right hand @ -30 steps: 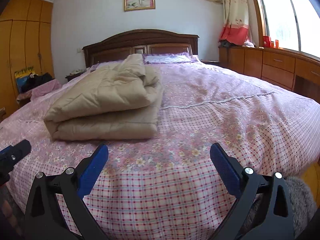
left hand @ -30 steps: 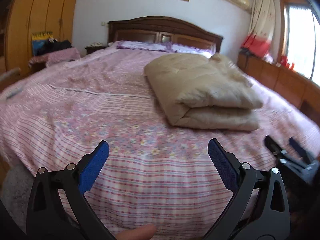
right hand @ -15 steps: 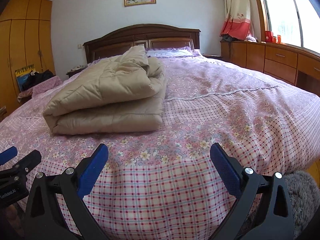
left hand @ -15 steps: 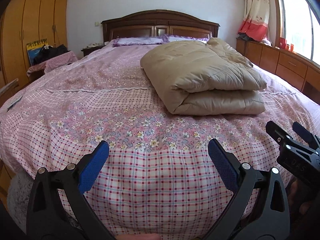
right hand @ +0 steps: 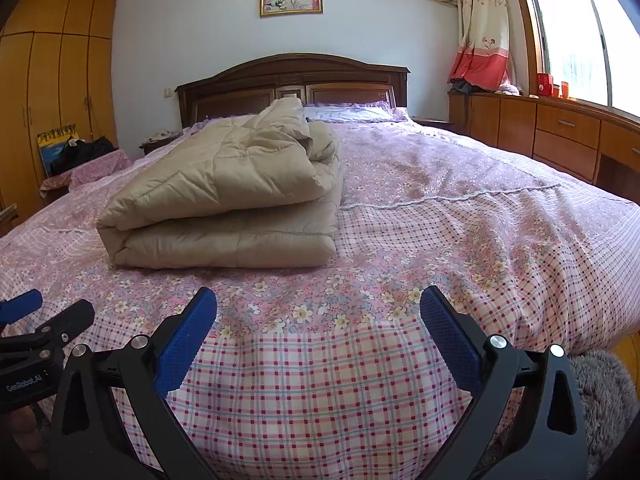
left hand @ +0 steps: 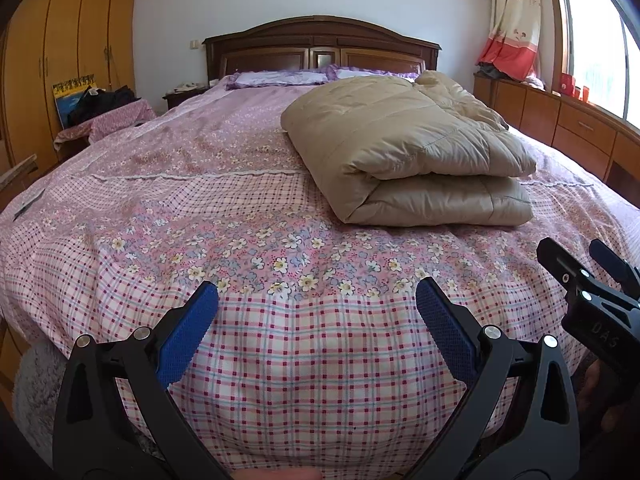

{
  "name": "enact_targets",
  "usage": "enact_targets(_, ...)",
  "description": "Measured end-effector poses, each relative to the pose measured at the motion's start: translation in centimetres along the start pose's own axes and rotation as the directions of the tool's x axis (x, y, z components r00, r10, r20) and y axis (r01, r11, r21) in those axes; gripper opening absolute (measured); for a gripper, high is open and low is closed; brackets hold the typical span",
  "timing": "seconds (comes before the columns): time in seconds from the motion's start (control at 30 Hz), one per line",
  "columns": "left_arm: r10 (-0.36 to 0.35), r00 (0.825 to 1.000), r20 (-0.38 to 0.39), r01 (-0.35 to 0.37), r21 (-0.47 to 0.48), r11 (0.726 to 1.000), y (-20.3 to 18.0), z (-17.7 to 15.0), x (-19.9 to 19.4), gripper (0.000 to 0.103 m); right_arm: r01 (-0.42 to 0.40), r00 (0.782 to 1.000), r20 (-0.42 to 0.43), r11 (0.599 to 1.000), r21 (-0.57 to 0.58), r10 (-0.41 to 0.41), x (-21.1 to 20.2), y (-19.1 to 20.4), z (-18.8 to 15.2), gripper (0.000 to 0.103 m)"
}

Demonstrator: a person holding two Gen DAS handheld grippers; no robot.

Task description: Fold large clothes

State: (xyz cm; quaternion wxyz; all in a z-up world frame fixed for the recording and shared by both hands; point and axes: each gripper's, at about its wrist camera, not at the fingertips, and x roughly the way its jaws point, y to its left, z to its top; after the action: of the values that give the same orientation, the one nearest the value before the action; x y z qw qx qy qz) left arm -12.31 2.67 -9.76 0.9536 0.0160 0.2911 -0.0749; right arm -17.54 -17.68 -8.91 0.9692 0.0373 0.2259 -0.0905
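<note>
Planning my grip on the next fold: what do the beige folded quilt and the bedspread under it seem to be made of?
The beige quilt looks like padded, stitched fabric with a slight sheen: puffy layers, quilting seams, soft creases. Possibly down or synthetic fill; I cannot tell. The bedspread looks like thin matte woven cloth, likely cotton, with a printed check and flower pattern and fine wrinkles.

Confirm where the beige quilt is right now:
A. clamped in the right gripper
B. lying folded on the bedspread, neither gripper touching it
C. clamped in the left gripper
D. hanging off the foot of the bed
B: the beige quilt lies folded on the bedspread, while the left gripper and right gripper are open short of it.
</note>
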Motion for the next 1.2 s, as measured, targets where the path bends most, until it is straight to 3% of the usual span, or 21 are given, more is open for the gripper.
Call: enact_targets(1.2, 0.011, 1.000, 0.005, -0.011, -0.011, 1.000, 0.14, 0.08, -0.08, 0.098, -0.029, 1.000, 0.003, 1.000, -0.008, 0.029, 0.13, -0.94, 0.08, 0.097)
